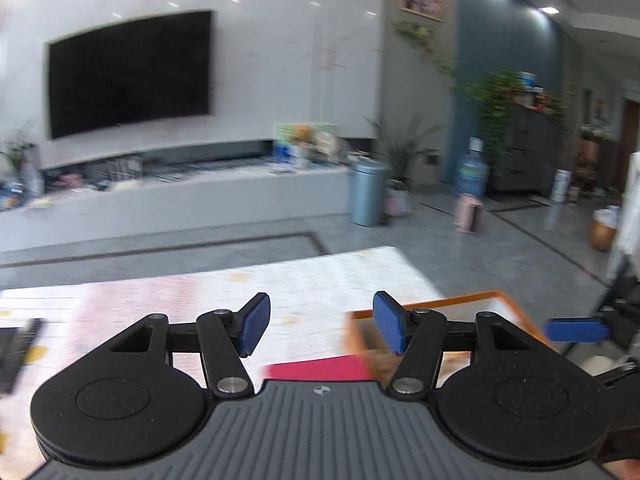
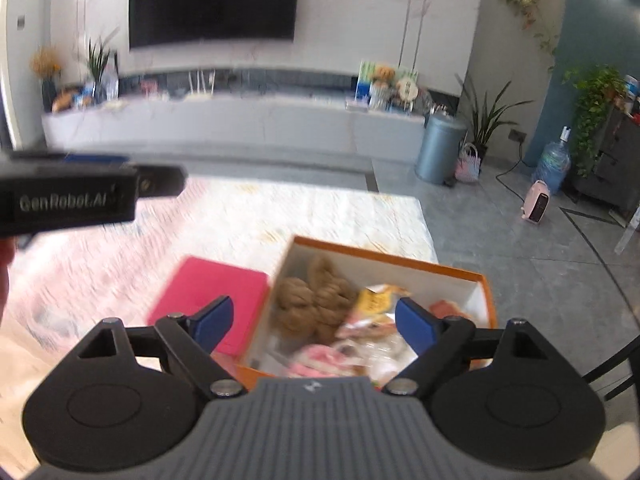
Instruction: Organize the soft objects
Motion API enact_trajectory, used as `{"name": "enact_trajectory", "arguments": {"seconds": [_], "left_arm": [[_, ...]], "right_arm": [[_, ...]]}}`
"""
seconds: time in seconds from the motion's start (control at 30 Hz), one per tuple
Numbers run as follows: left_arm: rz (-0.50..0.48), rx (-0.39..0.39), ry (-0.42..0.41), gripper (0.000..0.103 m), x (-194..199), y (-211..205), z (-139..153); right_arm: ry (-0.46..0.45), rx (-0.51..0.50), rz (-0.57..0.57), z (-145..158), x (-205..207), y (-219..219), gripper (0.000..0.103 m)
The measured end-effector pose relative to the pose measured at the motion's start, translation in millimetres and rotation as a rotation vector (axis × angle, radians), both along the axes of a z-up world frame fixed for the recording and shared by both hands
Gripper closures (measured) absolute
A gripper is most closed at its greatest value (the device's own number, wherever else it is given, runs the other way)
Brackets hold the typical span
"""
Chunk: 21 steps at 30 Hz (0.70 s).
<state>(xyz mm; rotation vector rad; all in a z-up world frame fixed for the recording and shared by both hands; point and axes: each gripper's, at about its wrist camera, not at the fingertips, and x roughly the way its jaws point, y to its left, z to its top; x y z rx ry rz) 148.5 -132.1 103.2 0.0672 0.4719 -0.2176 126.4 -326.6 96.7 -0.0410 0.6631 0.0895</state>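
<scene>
An orange cardboard box (image 2: 460,274) with a white inside stands on the patterned table. In it lie a brown plush toy (image 2: 316,300), a yellow snack packet (image 2: 376,300) and pink and white soft items (image 2: 320,360). A pink pad (image 2: 212,292) lies flat to the left of the box. My right gripper (image 2: 314,322) is open and empty above the box's near edge. My left gripper (image 1: 320,330) is open and empty above the table, with the box rim (image 1: 472,298) and the pink pad (image 1: 320,366) just beyond it. The left gripper also shows from the side in the right wrist view (image 2: 72,196).
The table has a pale pink-patterned cover (image 2: 300,212), and its far edge and right edge are near the box. Beyond are a grey floor, a TV wall with a low cabinet (image 2: 240,120), a metal bin (image 2: 440,148) and a small pink heater (image 2: 536,202). A black object (image 1: 16,344) lies at the table's left.
</scene>
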Motion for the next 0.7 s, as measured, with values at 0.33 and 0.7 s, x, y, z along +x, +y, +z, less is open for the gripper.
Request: {"name": "enact_trajectory", "arguments": {"seconds": [0.33,0.7], "left_arm": [[0.131,0.014,-0.052,0.033,-44,49,-21],[0.213,0.074,-0.04,0.01,-83,83,-47]], "right_arm": [[-0.148,0.025,-0.156,-17,-59,49,0.016],[-0.174,-0.008,-0.142,-48,-101,88,0.006]]}}
